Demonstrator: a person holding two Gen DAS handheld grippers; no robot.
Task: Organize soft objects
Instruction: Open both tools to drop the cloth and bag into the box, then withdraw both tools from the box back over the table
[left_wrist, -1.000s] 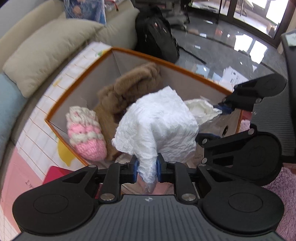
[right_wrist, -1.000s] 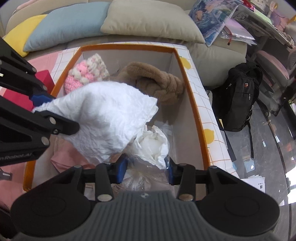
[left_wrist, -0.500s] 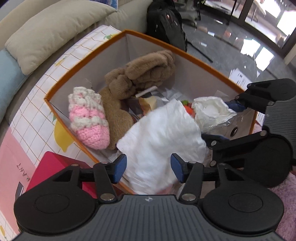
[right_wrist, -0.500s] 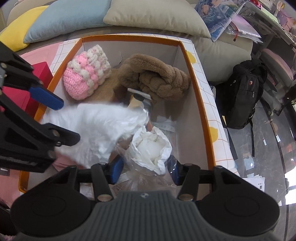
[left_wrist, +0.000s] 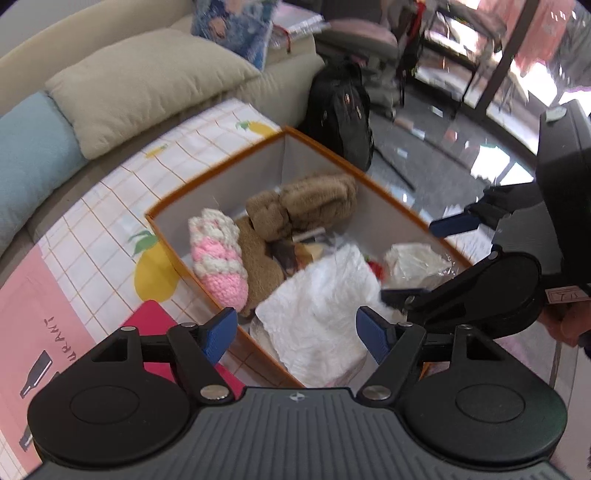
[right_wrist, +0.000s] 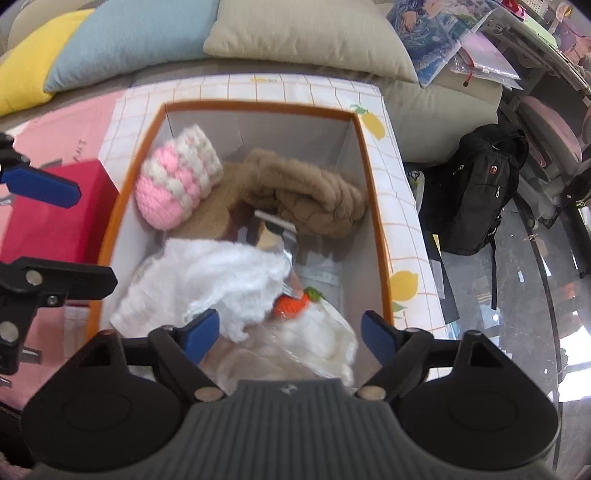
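Observation:
An orange-rimmed storage box (left_wrist: 218, 184) (right_wrist: 376, 221) holds soft things. A crumpled white cloth (left_wrist: 325, 306) (right_wrist: 221, 273) lies in its near end. A pink and white knitted toy (left_wrist: 218, 254) (right_wrist: 173, 181), a brown plush (left_wrist: 306, 206) (right_wrist: 306, 199), a white bundle in clear plastic (left_wrist: 413, 262) (right_wrist: 325, 332) and a small orange knitted piece (right_wrist: 291, 304) are inside too. My left gripper (left_wrist: 297, 336) is open and empty above the white cloth. My right gripper (right_wrist: 288, 336) is open and empty above the box's near end.
The box sits on a sofa with beige (left_wrist: 147, 81), blue (right_wrist: 129, 40) and yellow (right_wrist: 26, 77) cushions. A red box (right_wrist: 55, 214) stands beside it. A black backpack (right_wrist: 476, 192) leans on the glossy floor. Books (right_wrist: 443, 33) lie on the sofa's end.
My left gripper opened and let go of the white cloth, which dropped into the box. Both grippers opened wider and pulled back up from the box.

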